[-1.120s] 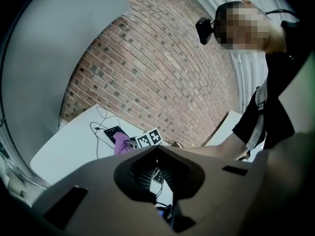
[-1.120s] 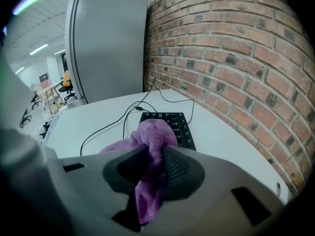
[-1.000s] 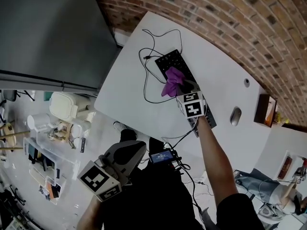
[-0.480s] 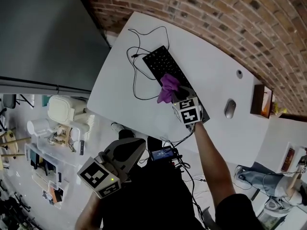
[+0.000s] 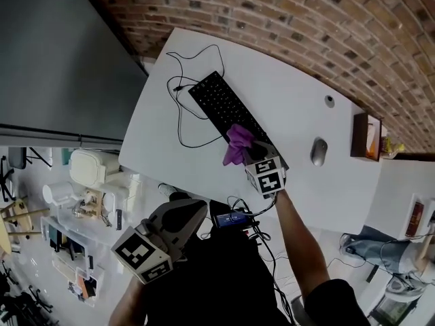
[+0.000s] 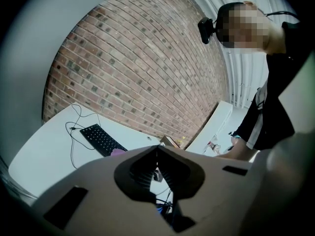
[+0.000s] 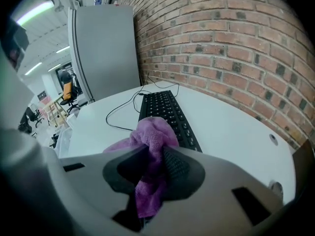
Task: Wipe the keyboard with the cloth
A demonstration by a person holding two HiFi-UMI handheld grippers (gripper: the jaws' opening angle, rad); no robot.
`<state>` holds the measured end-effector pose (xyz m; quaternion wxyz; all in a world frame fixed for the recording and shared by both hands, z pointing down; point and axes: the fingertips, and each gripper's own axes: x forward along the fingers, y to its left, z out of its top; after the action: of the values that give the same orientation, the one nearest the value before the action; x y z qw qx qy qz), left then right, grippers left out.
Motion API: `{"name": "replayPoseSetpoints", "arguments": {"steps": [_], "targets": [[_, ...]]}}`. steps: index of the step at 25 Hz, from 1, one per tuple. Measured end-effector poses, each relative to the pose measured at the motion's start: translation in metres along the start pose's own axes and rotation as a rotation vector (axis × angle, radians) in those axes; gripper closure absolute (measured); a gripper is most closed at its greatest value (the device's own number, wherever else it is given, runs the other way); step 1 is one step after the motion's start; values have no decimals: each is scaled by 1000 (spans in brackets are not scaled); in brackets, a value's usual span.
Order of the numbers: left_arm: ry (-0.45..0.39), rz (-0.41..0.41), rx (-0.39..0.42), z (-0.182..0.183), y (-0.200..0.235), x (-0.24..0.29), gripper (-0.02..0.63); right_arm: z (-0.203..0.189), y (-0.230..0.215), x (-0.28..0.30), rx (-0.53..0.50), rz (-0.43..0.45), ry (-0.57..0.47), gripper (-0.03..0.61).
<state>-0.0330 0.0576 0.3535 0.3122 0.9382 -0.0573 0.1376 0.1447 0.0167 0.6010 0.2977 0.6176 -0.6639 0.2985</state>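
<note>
Pinching the purple cloth [image 7: 150, 144], the right gripper [image 7: 153, 176] has both pads pressed into the fabric. A bunch of cloth stands above the jaws and a tail hangs below them. The cloth rests on the near end of the black keyboard [image 5: 219, 104], touching the keys. The keyboard lies diagonally on the white table [image 5: 299, 100]. Its cable [image 5: 178, 114] loops off the far end. A mouse [image 5: 317, 151] lies apart, to the keyboard's right. On the left gripper [image 6: 157, 161] the jaws are pressed together with nothing between them. It is held low, off the table, close to the person's body and well apart from the keyboard. A brick wall [image 5: 306, 19] runs behind the table.
</note>
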Motion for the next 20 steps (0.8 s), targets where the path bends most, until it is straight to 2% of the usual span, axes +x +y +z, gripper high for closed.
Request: {"name": "replayPoseSetpoints", "arguments": {"steps": [7, 20], "targets": [[21, -27, 21, -3, -19, 19, 598, -35, -4, -28, 39, 5, 9, 485], [45, -62, 18, -22, -44, 45, 598, -84, -5, -72, 18, 16, 37, 485]]}}
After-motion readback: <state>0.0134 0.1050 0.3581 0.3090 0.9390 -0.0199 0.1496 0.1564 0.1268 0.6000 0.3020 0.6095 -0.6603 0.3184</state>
